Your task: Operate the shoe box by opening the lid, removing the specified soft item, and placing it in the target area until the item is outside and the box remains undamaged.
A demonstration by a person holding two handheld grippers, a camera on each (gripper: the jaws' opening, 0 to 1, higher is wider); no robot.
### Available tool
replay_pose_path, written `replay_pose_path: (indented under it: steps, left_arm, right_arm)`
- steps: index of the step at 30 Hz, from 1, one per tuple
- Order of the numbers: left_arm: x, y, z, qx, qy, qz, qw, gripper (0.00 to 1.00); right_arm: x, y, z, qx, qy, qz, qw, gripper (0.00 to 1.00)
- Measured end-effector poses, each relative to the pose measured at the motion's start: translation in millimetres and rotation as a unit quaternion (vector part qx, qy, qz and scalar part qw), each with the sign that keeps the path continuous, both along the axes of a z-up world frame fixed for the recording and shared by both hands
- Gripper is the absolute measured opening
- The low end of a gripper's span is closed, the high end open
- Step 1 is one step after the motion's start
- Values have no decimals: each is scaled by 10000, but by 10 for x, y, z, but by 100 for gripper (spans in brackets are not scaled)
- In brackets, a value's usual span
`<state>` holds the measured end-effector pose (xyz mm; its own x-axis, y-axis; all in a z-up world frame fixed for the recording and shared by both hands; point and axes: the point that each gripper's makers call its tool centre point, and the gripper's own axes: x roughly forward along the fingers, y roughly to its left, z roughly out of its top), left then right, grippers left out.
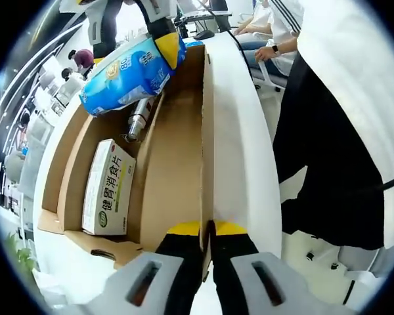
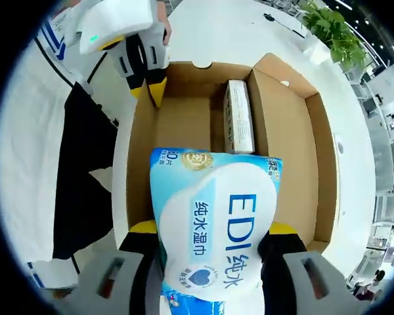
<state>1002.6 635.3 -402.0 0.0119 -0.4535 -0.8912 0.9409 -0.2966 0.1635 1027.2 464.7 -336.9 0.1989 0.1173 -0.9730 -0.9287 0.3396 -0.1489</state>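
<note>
My left gripper (image 1: 207, 231) was closed thin on the wall of the shoe box (image 1: 177, 157), near its corner, presumably to pin the box down while the other hand worked. My right gripper (image 2: 210, 237) clamped the soft wipes pack (image 2: 217, 223) between both jaws, the pack bulging past them; it hung above the near end of the box, not yet clear of the rim. Beyond it, a small medicine carton (image 2: 239, 117) lay on the box floor against a cardboard divider, beside a metallic cylinder (image 1: 139, 118) under the pack. Past the box lay the white table (image 2: 249, 29), judged the set-down area. A person (image 1: 328, 131) stood beside the box.
</note>
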Motion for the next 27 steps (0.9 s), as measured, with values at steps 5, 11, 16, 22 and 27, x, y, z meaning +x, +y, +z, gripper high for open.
replay_pose_path:
  steps: [5,11,16,22,27]
  left_arm:
    - [-2,-1,-1,-4,4,-4,10000,3]
    - [-2,-2,1,-13,-18,13,10000,3]
    - [-4,-3,2,-5,-27,18,10000,3]
    - [-2,-6,7,-17,-40,18,10000,3]
    - [7,-4,-2,-46,-83,11,10000,4]
  right_arm:
    - [-62,-2,38,-3,108,6,9999,57]
    - [-61,-26,183,161,121,-276,9994,57]
    - [-78,-111,252,123,42,-256,9996,57]
    - [-72,-231,350,189,-115,-411,9989,57]
    - [-119,-302,403,172,-94,-461,9987,57]
